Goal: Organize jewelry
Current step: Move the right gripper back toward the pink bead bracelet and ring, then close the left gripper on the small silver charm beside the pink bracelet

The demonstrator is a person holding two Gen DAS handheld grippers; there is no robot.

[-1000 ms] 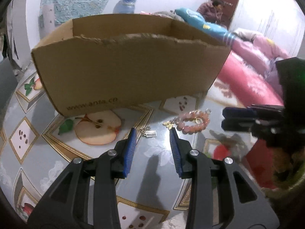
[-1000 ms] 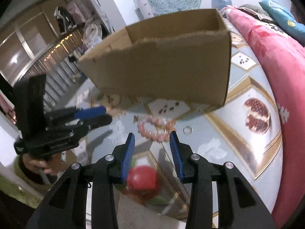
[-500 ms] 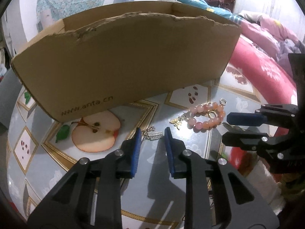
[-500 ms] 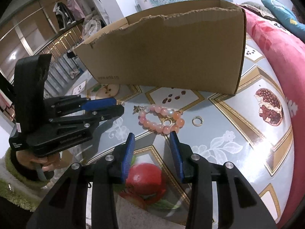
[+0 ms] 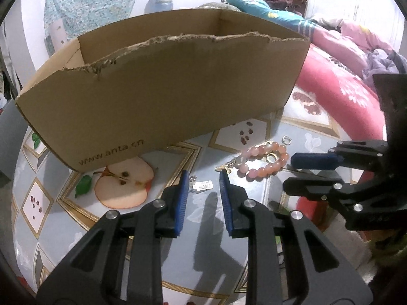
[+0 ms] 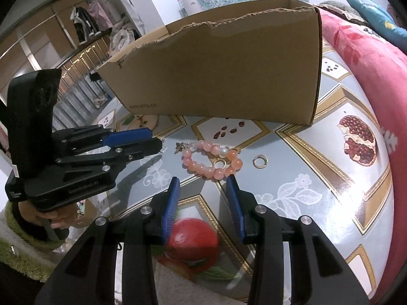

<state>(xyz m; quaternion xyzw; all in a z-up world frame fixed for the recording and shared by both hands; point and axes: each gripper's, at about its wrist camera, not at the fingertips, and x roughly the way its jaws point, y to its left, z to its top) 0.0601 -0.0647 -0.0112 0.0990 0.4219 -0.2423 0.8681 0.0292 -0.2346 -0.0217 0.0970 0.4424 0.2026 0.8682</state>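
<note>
on the tablecloth [image 5: 106, 231] w/ fruit print lies the pink bracelet [image 5: 264, 161], charm [image 5: 202, 185] beside it, ring [image 6: 260, 162] near, box [image 5: 162, 96] behind. my left tongs [image 5: 203, 178] just narrowed, gap over charm, pinching nothing. right tongs [image 6: 202, 184] spread, nothing between.

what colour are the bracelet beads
Pink to peach, with one pearly white bead; the bracelet shows best in the right wrist view.

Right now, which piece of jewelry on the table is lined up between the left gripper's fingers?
The small silver tag charm, between the left gripper tips. The pink bead bracelet and the little ring lie off toward the right gripper.
</note>
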